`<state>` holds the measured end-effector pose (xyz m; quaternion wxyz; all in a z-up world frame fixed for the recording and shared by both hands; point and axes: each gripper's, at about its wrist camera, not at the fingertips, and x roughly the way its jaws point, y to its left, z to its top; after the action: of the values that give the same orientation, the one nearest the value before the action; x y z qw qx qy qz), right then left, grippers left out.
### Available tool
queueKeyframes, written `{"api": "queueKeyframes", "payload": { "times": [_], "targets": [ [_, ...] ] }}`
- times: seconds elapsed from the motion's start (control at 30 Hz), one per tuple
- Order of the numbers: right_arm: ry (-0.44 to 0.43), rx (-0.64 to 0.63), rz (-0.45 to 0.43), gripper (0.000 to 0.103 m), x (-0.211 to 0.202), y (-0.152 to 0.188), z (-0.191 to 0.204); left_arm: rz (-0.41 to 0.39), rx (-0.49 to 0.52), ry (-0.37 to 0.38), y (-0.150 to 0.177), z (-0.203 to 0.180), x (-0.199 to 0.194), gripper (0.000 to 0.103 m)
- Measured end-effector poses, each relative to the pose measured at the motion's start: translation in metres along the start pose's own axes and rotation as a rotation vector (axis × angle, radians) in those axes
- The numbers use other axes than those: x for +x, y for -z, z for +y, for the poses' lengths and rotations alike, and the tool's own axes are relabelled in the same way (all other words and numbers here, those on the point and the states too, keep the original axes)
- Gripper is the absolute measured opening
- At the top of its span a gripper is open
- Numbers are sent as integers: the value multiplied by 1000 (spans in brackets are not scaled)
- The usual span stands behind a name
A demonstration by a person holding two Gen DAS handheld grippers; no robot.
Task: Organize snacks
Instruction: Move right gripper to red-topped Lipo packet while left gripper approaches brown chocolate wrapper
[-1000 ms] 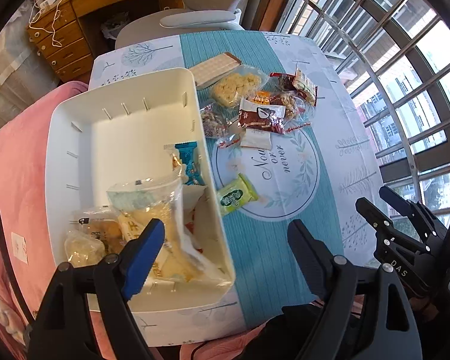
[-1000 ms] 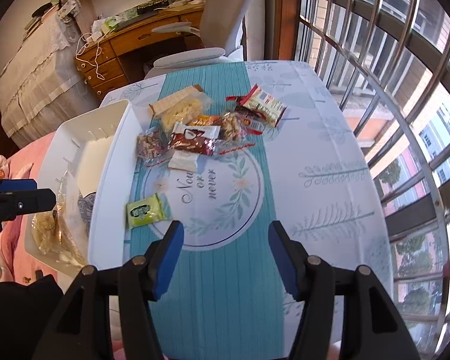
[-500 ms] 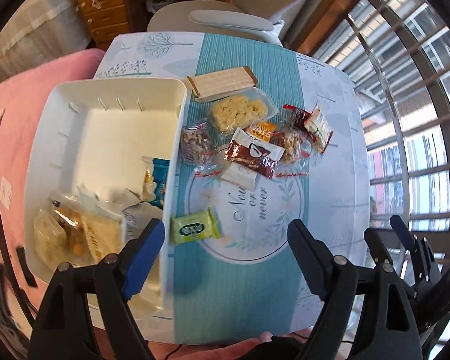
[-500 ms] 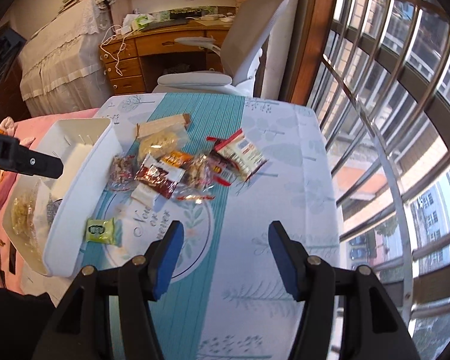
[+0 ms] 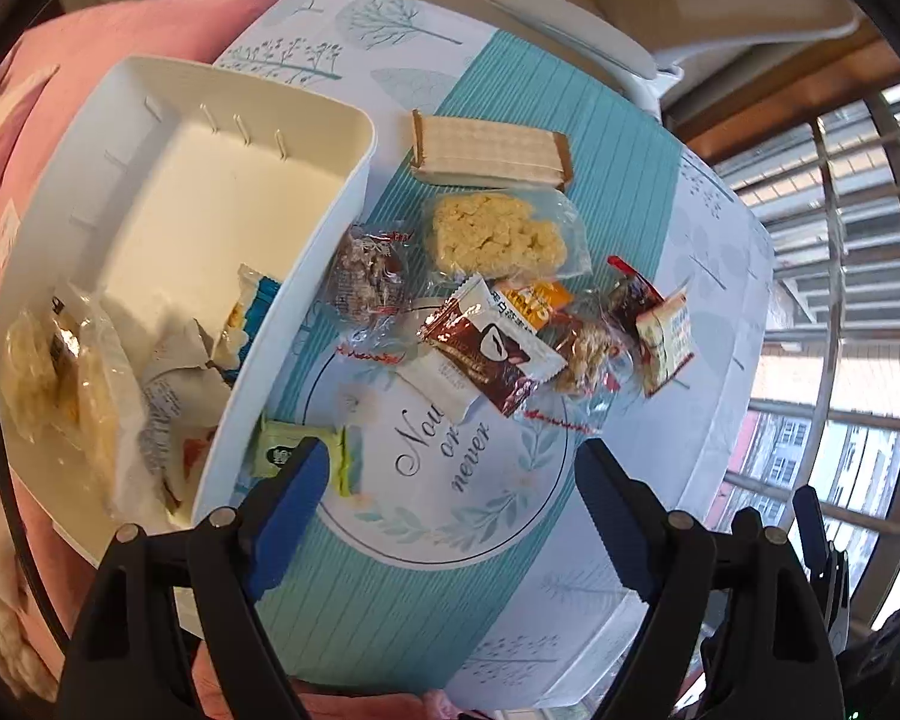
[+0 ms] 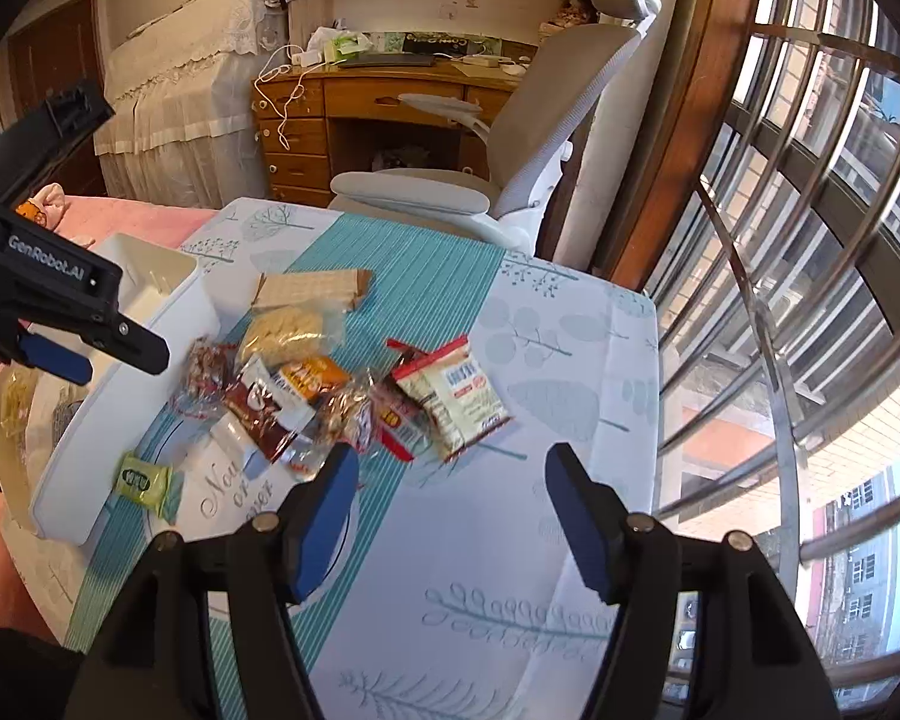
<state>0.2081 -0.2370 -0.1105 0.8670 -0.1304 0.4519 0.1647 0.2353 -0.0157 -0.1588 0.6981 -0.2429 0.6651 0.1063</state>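
A: White plastic bin (image 5: 354, 180) at the left edge of the desk (image 5: 618, 180), its far half bare. Several clear and printed snack bags (image 5: 90, 384) are heaped in its near end.

B: And the loose snacks?

A: They lie on the teal cloth right of the bin. A wafer pack (image 5: 489, 150) lies farthest back, and a clear bag of pale crumbly biscuits (image 5: 498, 234) sits just in front of it. A small bag of brown nuts (image 5: 369, 276) lies close beside the bin wall. A brown coffee sachet (image 5: 492, 354) lies over a white sachet (image 5: 441, 384), with an orange packet (image 5: 531, 303) just behind it. A red-and-white packet (image 6: 453, 399) lies at the right of the cluster.

B: The green one?

A: The green sweet packet (image 6: 144, 483) lies apart from the pile, just beside the bin's near corner.

B: Grippers?

A: The left gripper (image 5: 450, 504) hovers above the printed circle, jaws spread wide and holding nothing. Its left finger (image 5: 288, 504) overlaps the green packet in the left wrist view. The right gripper (image 6: 450, 501) is also spread and empty, above the cloth near the red-and-white packet.
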Motion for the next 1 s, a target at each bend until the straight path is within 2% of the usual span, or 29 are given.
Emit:
{"api": "queueKeyframes", "payload": {
  "times": [0.23, 0.47, 0.73, 1.0],
  "targets": [
    [-48, -29, -20, 69, 34, -16, -15, 47, -121, -26, -20, -5, 28, 83],
    [-106, -44, -10, 69, 75, -15, -23, 109, -226, -39, -34, -5, 61, 83],
    [-139, -62, 24, 69, 121, -6, -26, 131, -249, -59, -49, -15, 87, 83],
    [-164, -45, 22, 69, 148, 5, -28, 158, -258, -101, -61, -23, 113, 82]
  ]
}}
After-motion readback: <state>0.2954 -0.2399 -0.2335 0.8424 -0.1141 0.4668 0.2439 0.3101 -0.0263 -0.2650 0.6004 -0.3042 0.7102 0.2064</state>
